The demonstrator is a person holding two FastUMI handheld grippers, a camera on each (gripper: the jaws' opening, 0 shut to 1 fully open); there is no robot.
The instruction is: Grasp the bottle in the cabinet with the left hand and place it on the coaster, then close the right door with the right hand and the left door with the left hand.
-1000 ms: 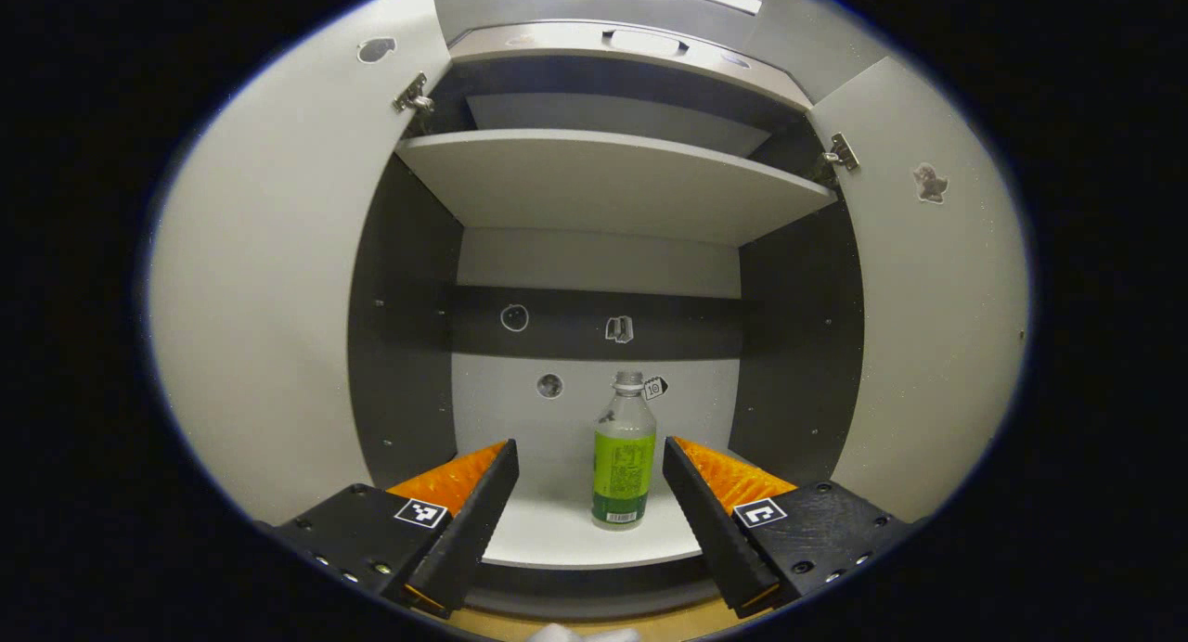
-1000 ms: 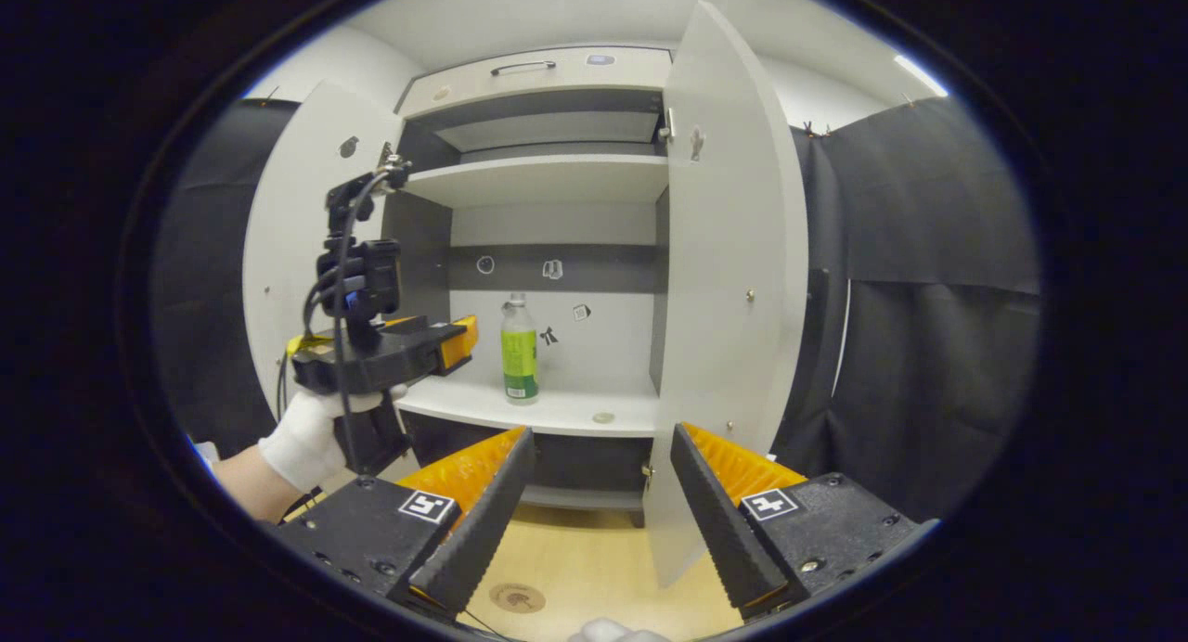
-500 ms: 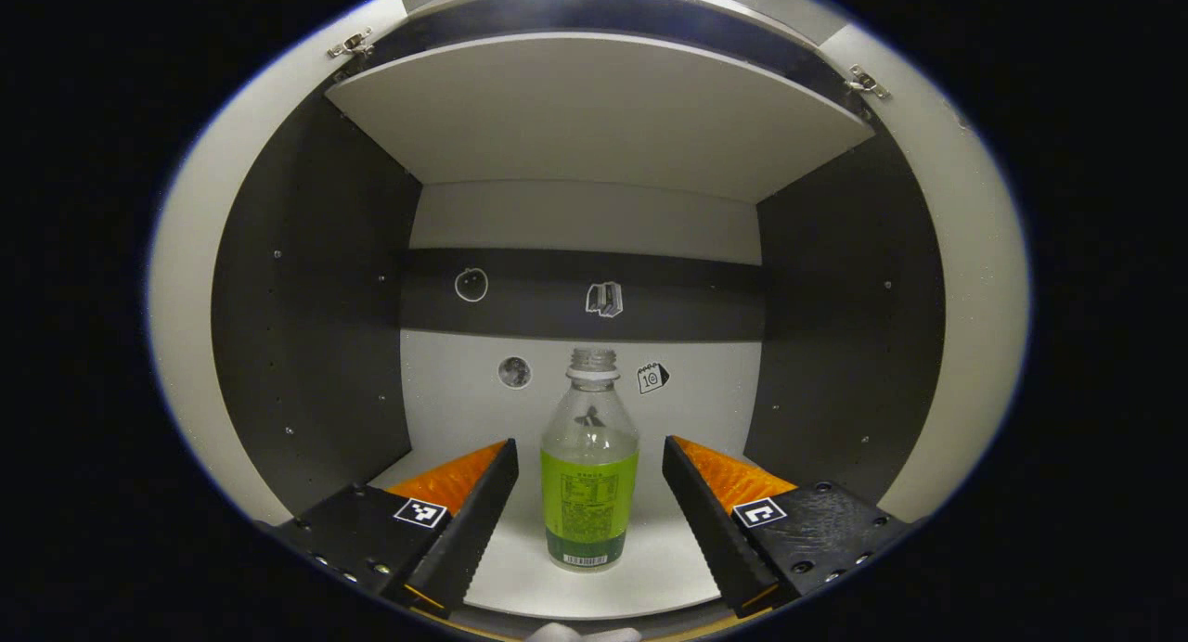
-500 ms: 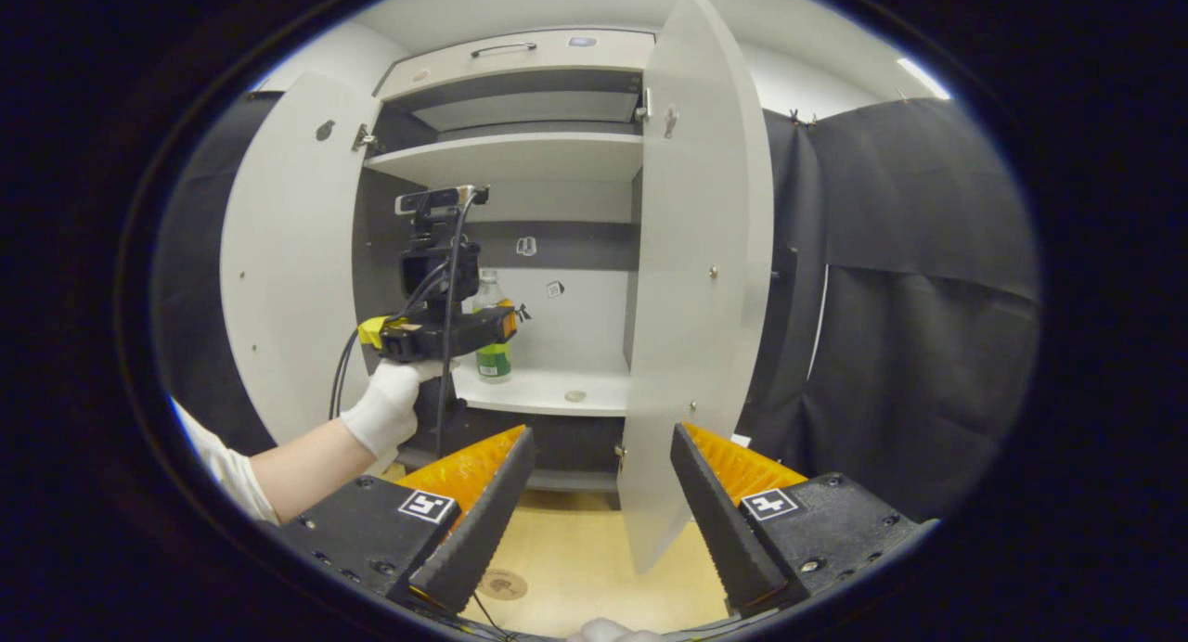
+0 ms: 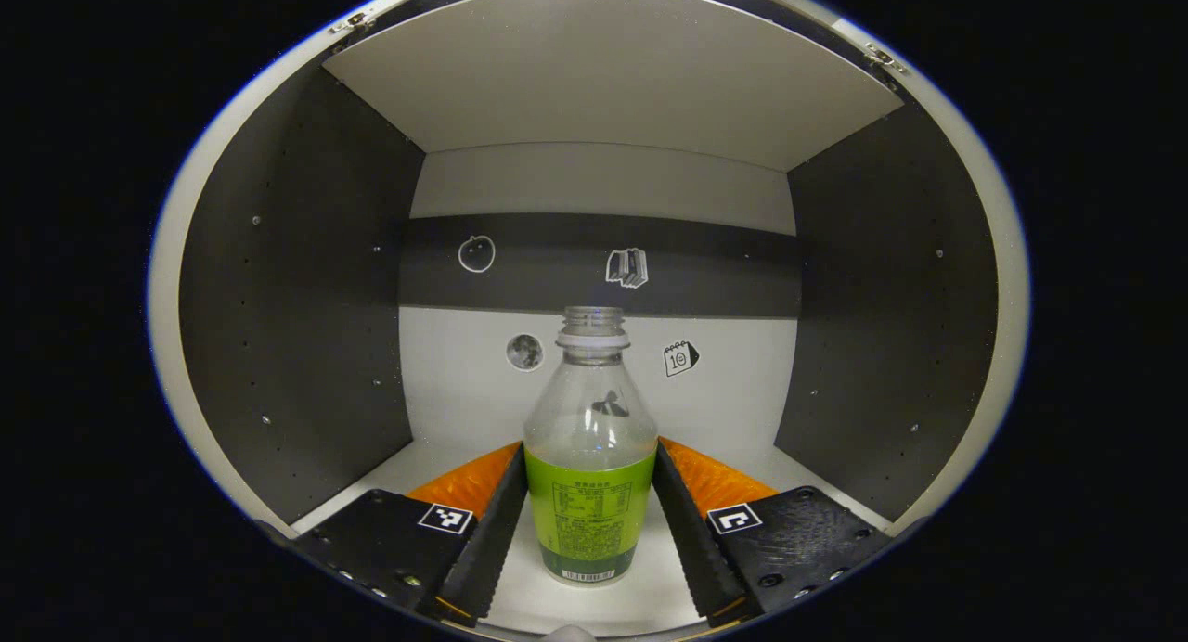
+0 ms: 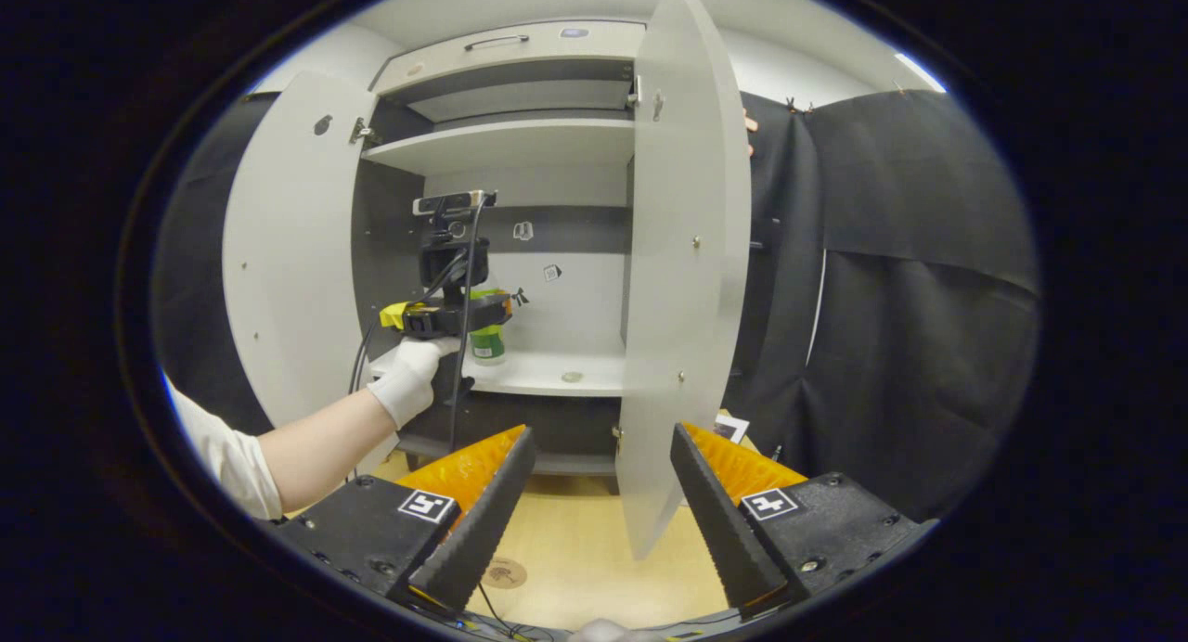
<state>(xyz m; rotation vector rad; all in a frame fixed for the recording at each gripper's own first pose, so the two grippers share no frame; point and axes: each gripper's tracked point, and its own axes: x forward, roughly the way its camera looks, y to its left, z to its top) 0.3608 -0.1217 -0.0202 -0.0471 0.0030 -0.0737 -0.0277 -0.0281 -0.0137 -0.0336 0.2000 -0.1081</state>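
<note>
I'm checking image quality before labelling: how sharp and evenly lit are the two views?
Left gripper view: bottle crisp, shelf bright, dark cabinet side walls, fisheye bending the edges. Right gripper view: sharp, right door bowed by distortion.

Inside the cabinet, my left gripper (image 5: 590,521) has its fingers close on both sides of the bottle (image 5: 590,456); bare shelf floor (image 5: 445,438) lies left and right. My right gripper (image 6: 599,512) faces the open right door (image 6: 682,280) edge-on.
</note>
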